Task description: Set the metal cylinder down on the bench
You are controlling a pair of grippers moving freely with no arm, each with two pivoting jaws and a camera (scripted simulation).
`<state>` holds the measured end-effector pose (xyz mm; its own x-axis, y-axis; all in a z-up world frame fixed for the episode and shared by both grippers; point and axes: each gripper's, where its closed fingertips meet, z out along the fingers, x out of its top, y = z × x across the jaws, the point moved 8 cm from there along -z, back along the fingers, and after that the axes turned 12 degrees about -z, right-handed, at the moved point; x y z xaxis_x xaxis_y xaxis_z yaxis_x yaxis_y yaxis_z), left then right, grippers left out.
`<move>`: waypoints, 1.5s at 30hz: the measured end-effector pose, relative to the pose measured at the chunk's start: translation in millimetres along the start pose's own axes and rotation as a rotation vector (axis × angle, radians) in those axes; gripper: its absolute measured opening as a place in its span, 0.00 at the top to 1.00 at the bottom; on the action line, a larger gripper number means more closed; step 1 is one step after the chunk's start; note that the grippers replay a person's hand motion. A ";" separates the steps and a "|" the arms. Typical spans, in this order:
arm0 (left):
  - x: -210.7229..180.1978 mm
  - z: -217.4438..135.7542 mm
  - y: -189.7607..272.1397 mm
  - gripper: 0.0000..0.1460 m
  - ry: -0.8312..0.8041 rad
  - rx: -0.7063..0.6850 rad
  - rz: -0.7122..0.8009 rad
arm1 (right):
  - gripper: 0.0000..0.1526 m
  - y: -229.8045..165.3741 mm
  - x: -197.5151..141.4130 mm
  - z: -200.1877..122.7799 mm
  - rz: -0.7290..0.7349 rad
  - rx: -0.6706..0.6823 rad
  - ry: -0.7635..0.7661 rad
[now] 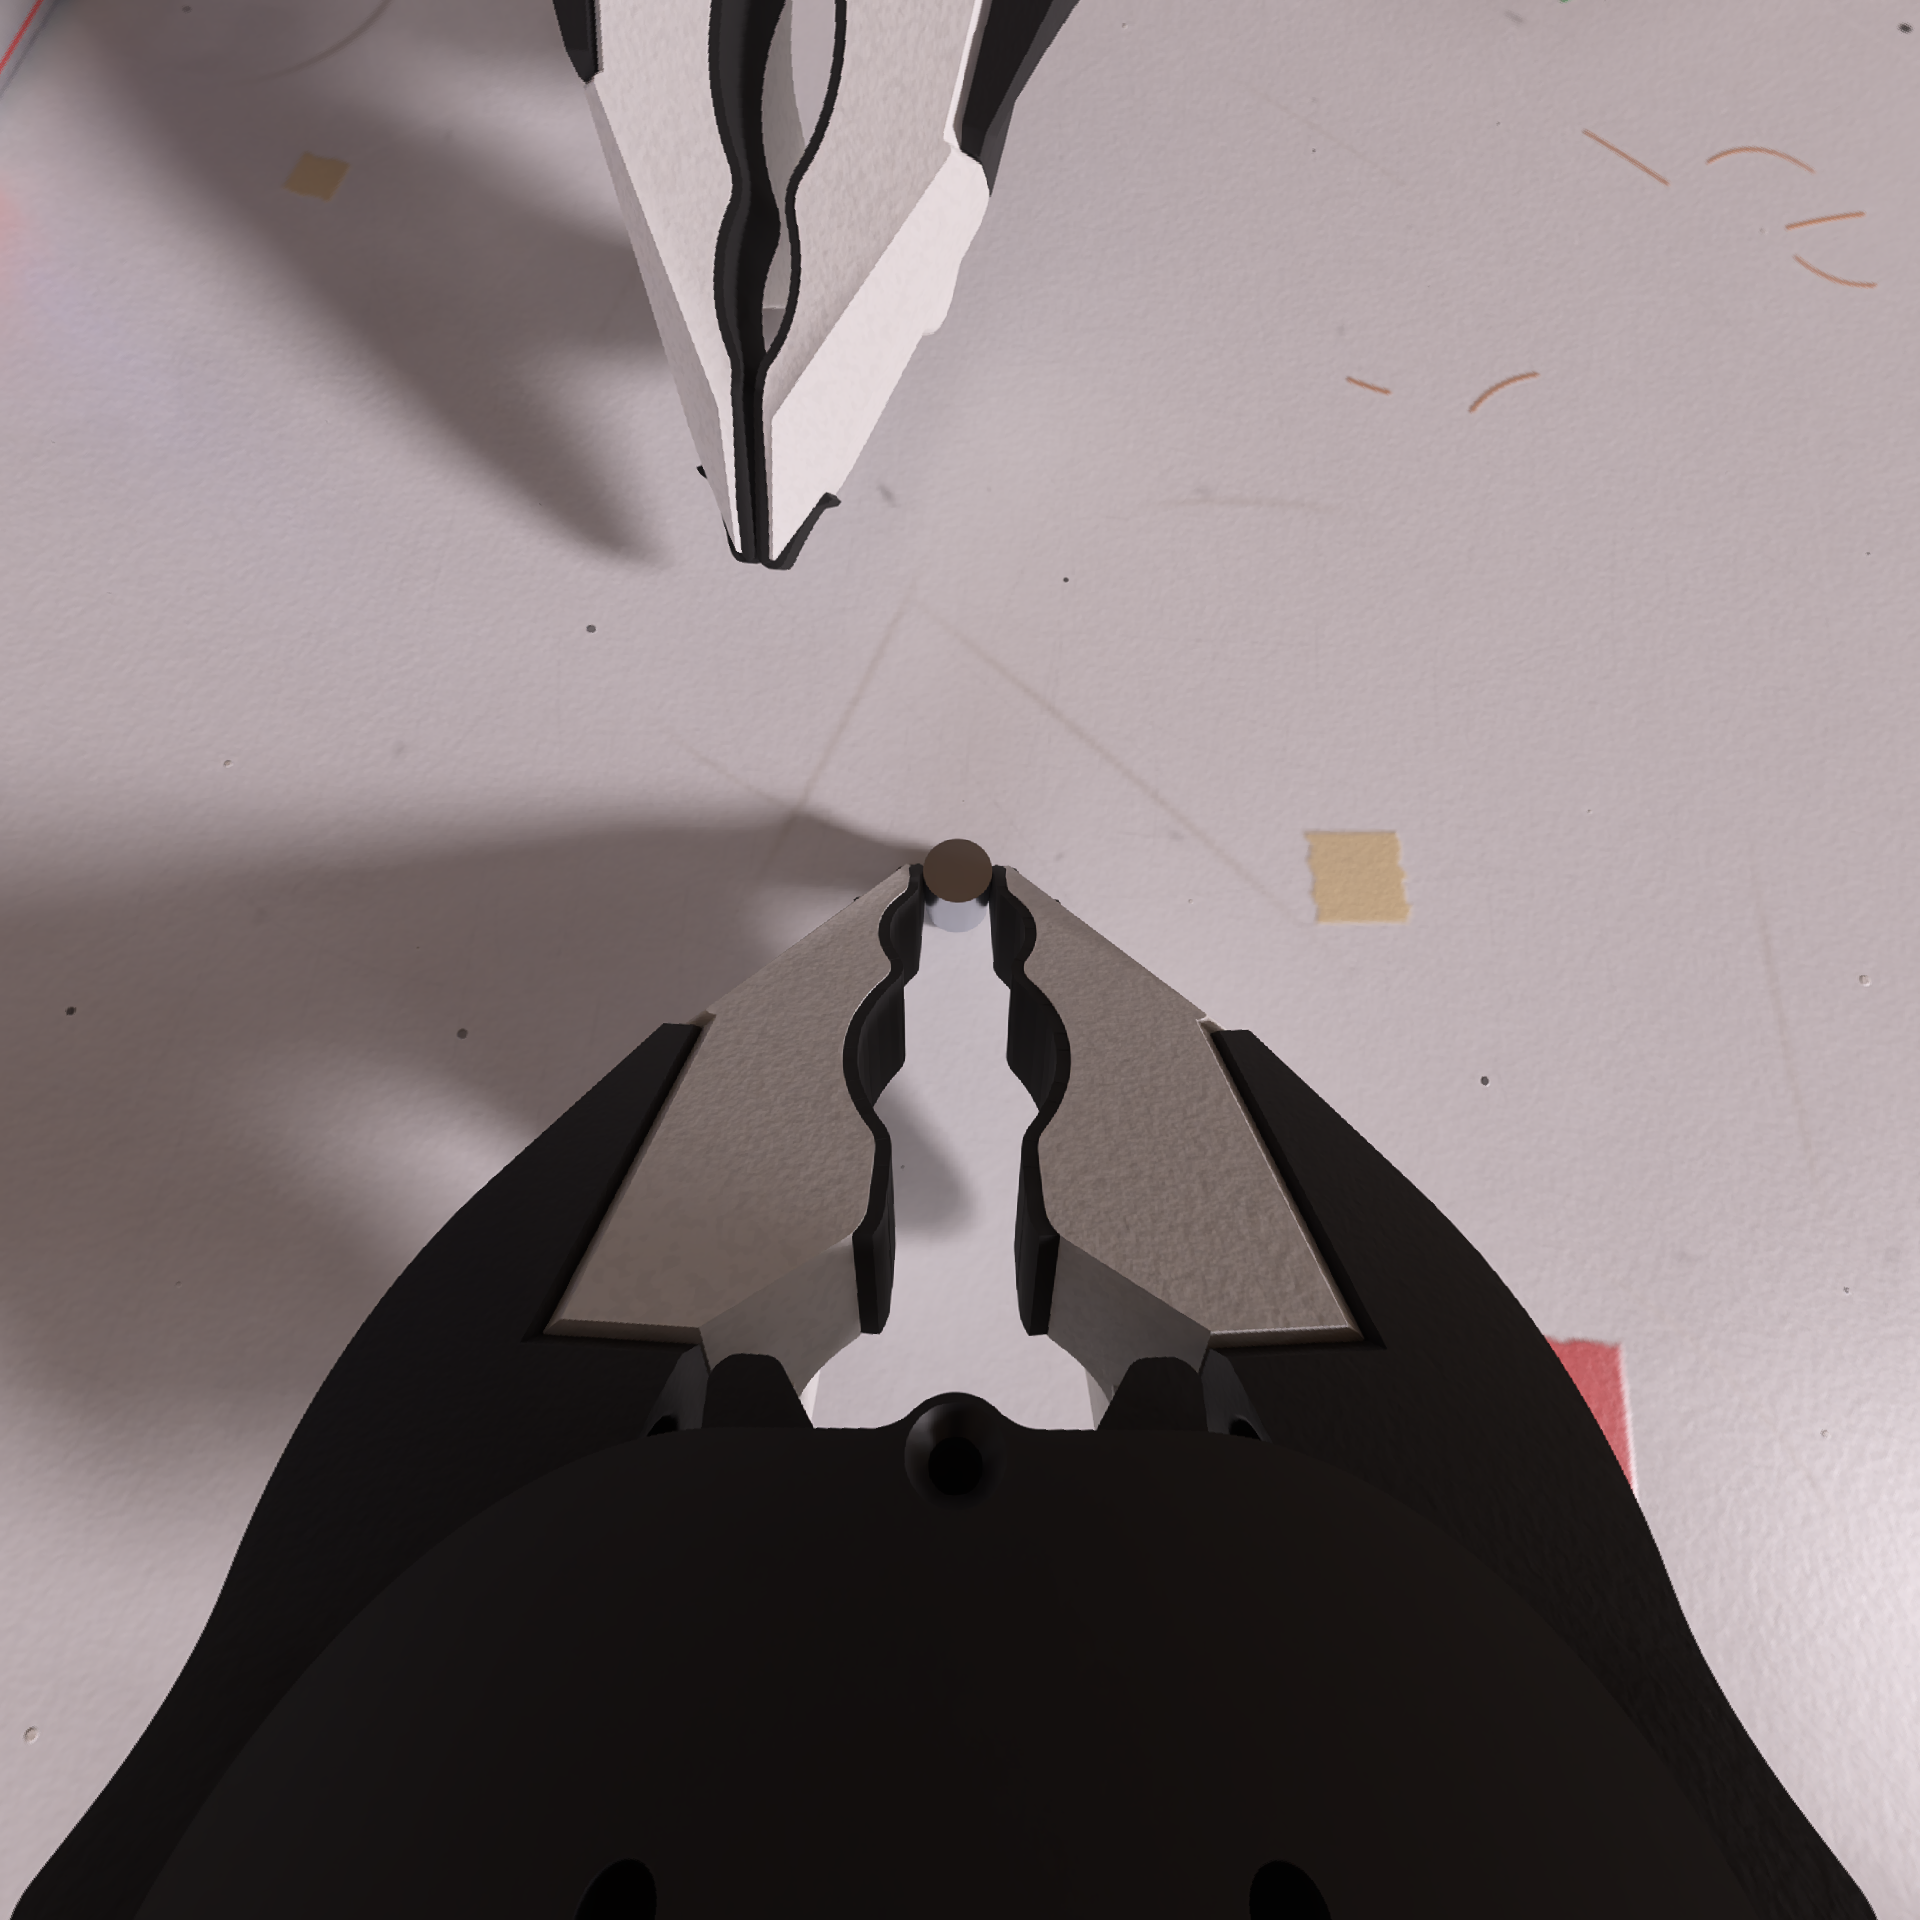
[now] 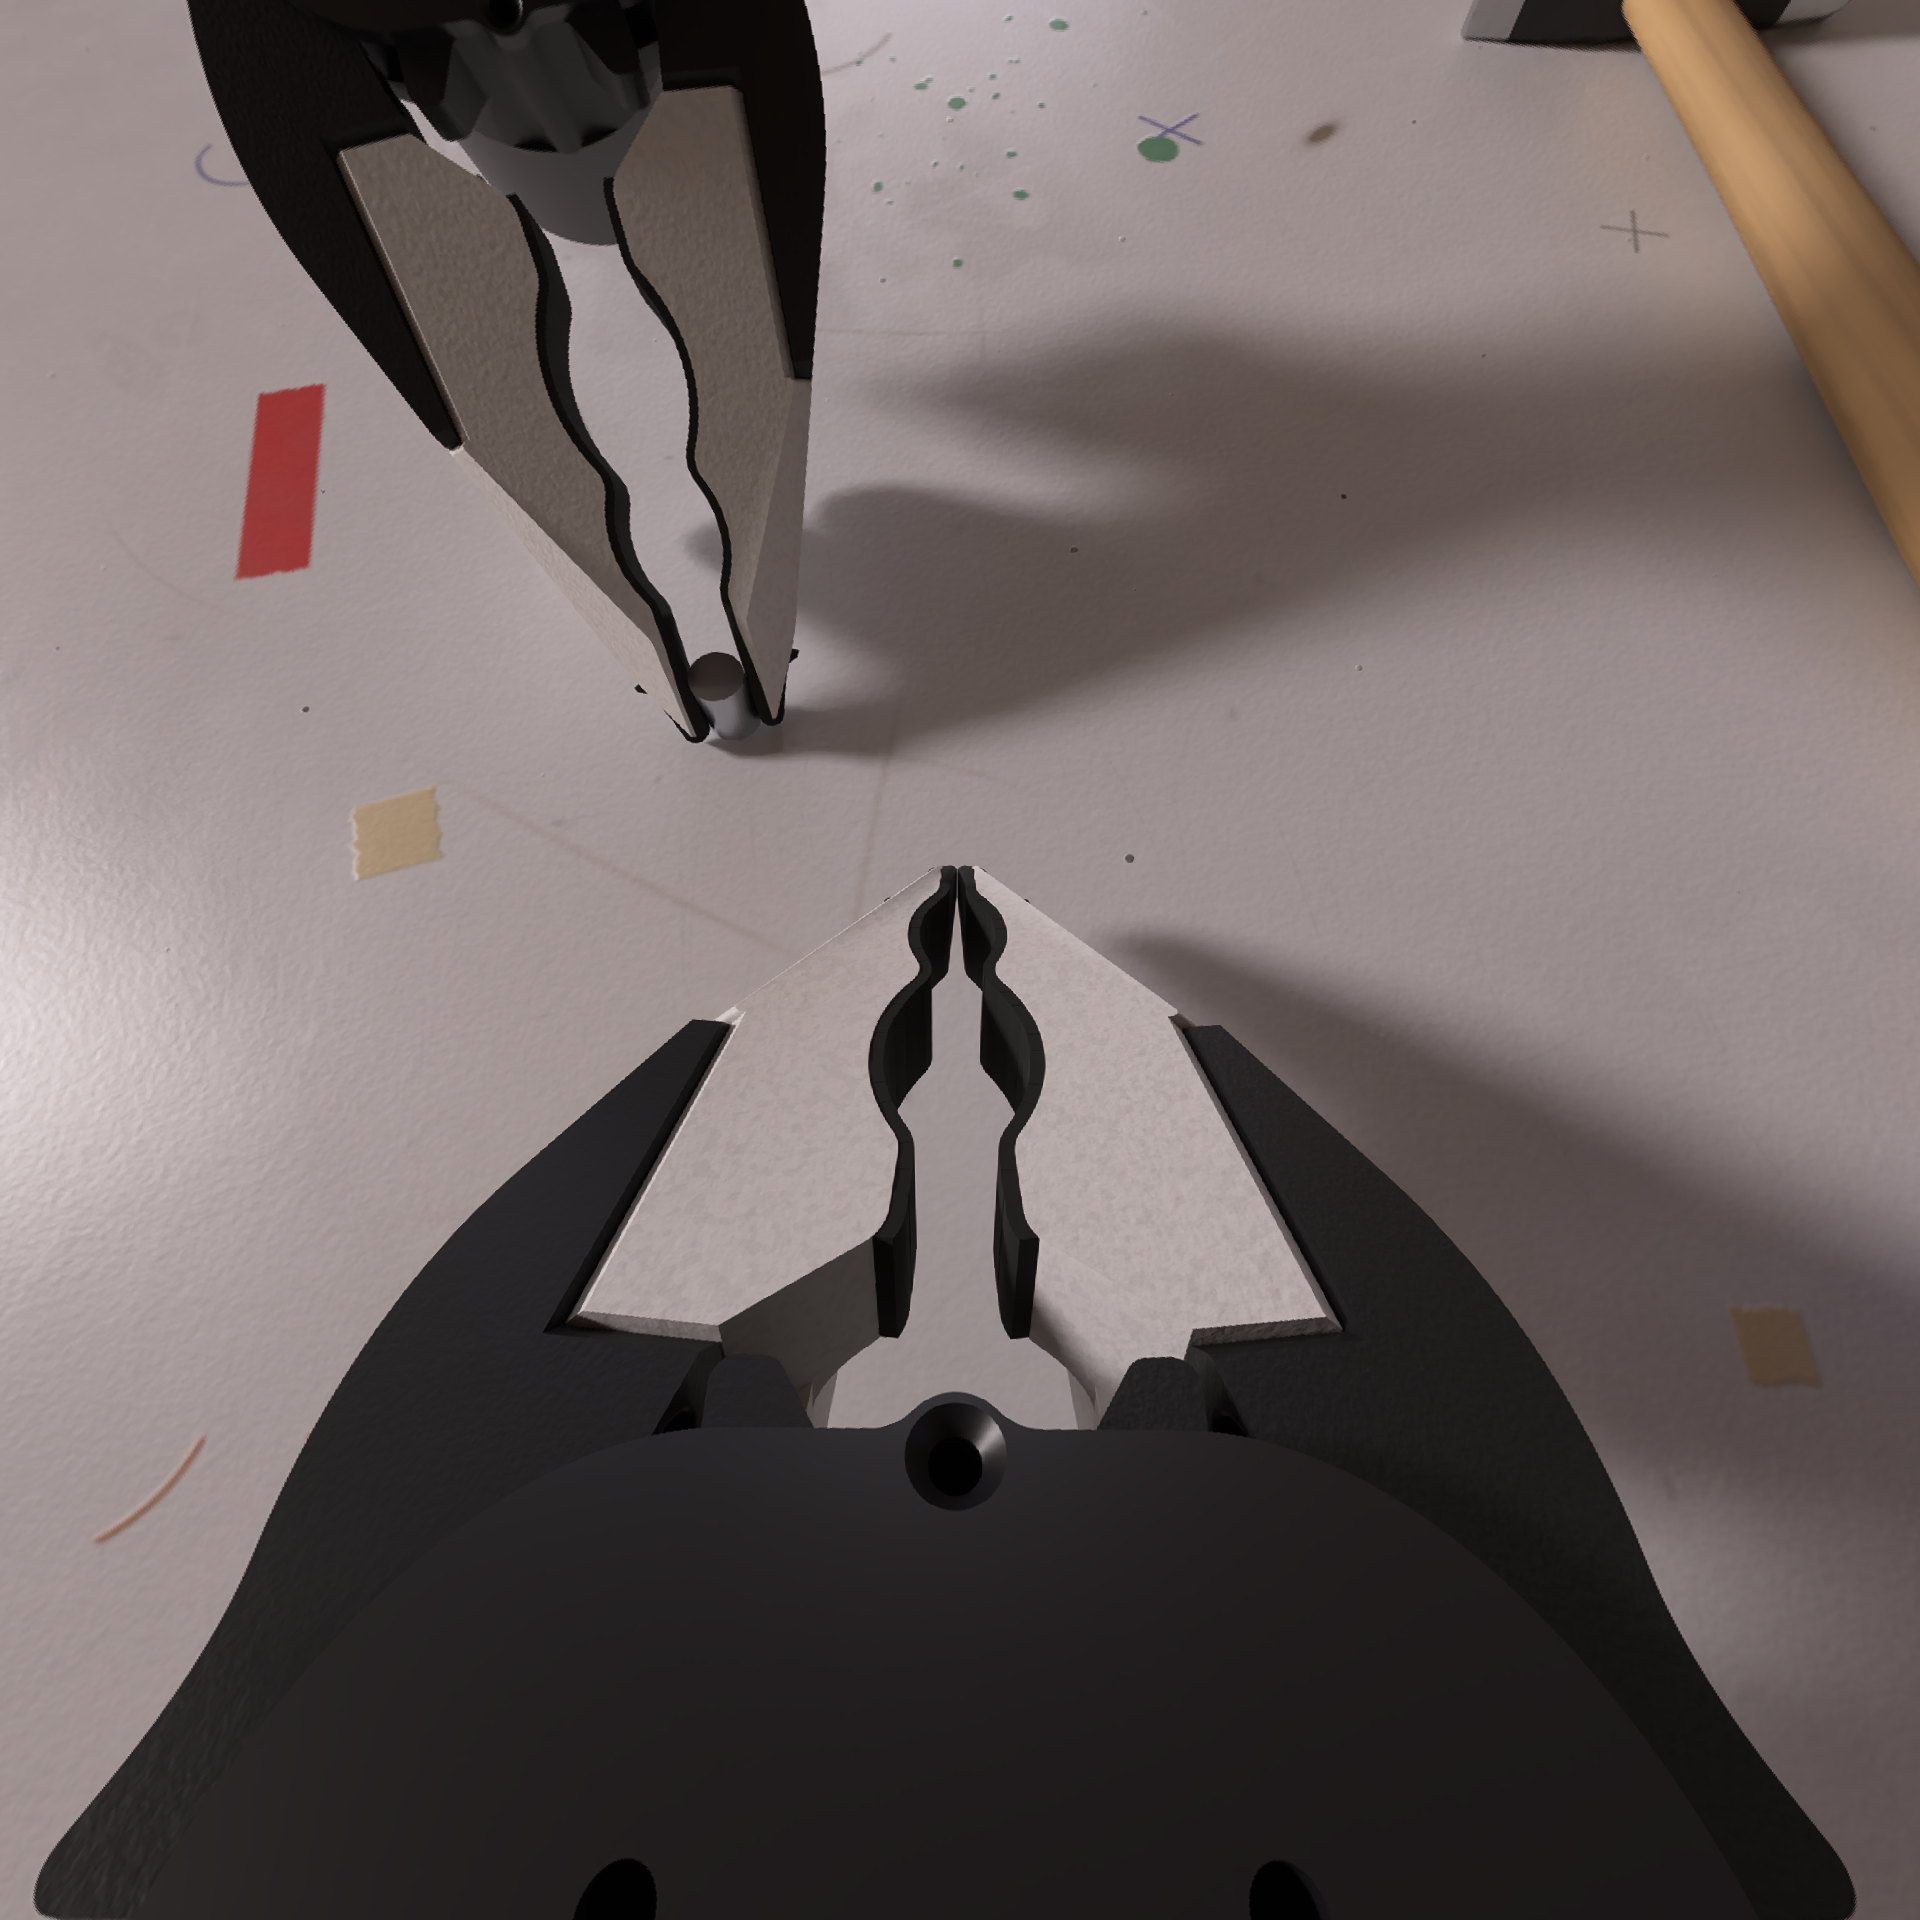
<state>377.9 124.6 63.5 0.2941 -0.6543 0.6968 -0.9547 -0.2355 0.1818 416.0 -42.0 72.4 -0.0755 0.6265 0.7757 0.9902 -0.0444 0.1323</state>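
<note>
A small metal cylinder (image 1: 957,883) with a dull round end and shiny side is pinched upright between the fingertips of my left gripper (image 1: 957,902). In the right wrist view the same cylinder (image 2: 720,698) sits in the left gripper's tips (image 2: 727,717), its lower end at or very near the pale bench (image 2: 1143,748). My right gripper (image 2: 954,875) is shut and empty, hovering a short way from the cylinder. It also shows in the left wrist view (image 1: 756,551), tips closed, beyond the cylinder.
A wooden handle (image 2: 1787,270) lies at the far right, with a dark-and-white block (image 2: 1496,16) at its top end. Flat tape patches mark the bench: red (image 2: 281,480), tan (image 2: 396,831), tan (image 1: 1356,876), red (image 1: 1590,1403). Paint specks and pencil marks are scattered.
</note>
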 end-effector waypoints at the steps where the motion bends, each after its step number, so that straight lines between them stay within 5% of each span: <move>1: 0.0 0.1 0.1 0.92 0.000 0.002 0.001 | 1.00 -0.2 0.0 0.3 -0.002 0.000 -0.004; 34: -3.4 -5.3 -5.3 0.92 0.002 0.038 -0.012 | 1.00 28.4 -9.7 -23.7 0.162 -0.103 0.123; 40: -3.5 -5.8 -7.4 0.92 0.003 0.042 -0.025 | 0.99 21.0 -7.1 -22.5 0.112 -0.055 0.124; 45: -4.5 -8.4 -9.9 0.92 -0.004 0.051 -0.033 | 0.88 -2.5 -1.7 -20.9 0.017 0.136 0.118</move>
<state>385.7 135.9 64.4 0.3259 -0.6481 0.6883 -0.9409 -0.2931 0.1695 411.2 -59.2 83.7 -0.0635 0.5308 0.8451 0.9976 0.0560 0.0398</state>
